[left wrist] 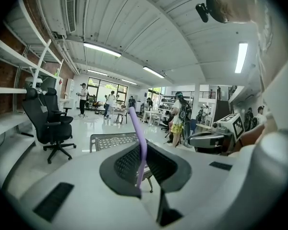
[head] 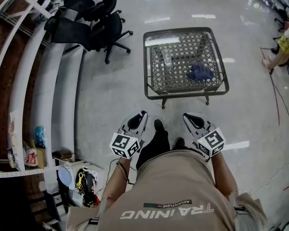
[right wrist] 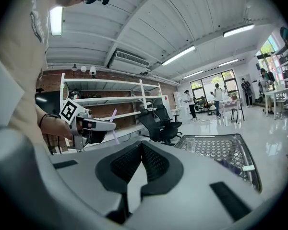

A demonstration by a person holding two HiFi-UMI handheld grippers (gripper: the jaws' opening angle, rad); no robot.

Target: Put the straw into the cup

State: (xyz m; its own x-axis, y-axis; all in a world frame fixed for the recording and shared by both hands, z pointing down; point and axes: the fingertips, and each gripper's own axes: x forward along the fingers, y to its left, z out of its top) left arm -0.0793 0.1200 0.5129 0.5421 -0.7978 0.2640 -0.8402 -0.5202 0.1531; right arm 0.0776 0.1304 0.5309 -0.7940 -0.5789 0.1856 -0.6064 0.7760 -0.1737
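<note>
Straw (left wrist: 140, 138) near vertical, top leaning slightly left, pinched in left gripper (head: 142, 115) fingers. Right gripper (right wrist: 142, 146) fingers closed, empty. Both held level, short of table (head: 185, 92) bearing cup (head: 167, 57).

left tongs (head: 142, 115) and right tongs (head: 188, 116) closed

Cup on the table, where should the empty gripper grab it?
I'd grip the cup by its side halfway up, coming level from the near side with the right gripper. It stands upright, its open top should stay free for the straw, and a blue cloth lies on its right.
</note>
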